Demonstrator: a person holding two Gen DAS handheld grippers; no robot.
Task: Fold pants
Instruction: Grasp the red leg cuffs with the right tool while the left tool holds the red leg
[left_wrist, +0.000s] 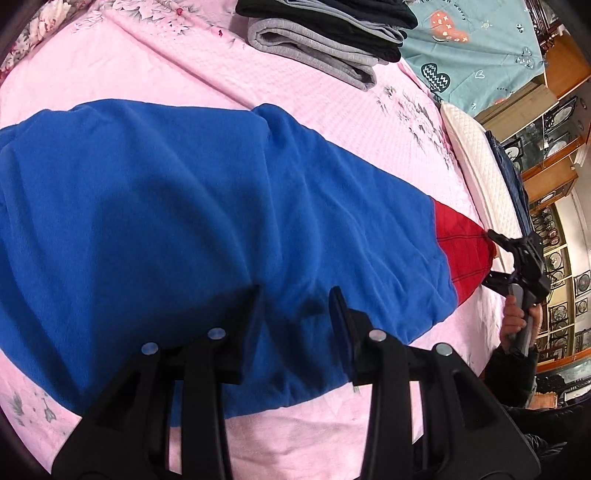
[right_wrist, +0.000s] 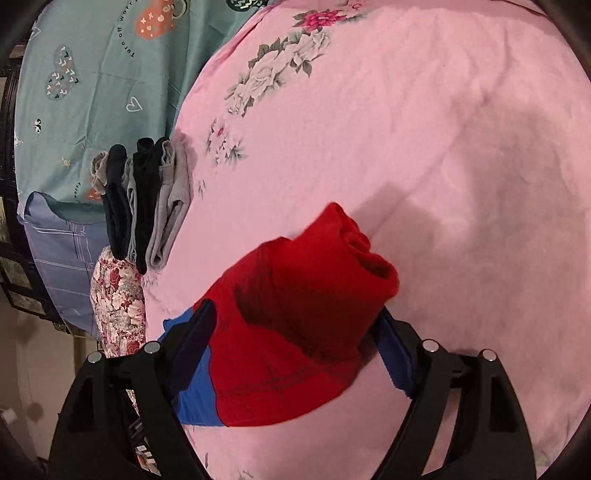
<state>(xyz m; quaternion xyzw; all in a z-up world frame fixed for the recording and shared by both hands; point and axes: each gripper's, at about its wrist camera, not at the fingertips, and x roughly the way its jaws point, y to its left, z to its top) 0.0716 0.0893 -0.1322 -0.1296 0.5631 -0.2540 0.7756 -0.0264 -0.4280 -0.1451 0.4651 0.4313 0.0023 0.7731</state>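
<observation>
Blue pants (left_wrist: 184, 221) with a red cuff (left_wrist: 461, 251) lie spread across the pink bedsheet (left_wrist: 147, 66). My left gripper (left_wrist: 295, 299) hovers open over the blue cloth near its front hem, with flat fabric showing between the fingers. At the far right end, my right gripper (left_wrist: 506, 258) stands with wide jaws at the cuff's tip, held by a person's hand (left_wrist: 513, 314). In the right wrist view the bunched red cuff (right_wrist: 303, 288) rests between the widely spread fingers of my right gripper (right_wrist: 295, 314); a strip of blue cloth (right_wrist: 195, 398) lies under it. The pads do not pinch it.
A stack of folded grey and black clothes (left_wrist: 325, 37) (right_wrist: 147, 206) sits at the far side of the bed. A teal quilt (left_wrist: 472, 48), a white pillow (left_wrist: 476, 166) and wooden cabinets (left_wrist: 554, 147) lie beyond. A floral pillow (right_wrist: 114, 302) is at the bed's edge.
</observation>
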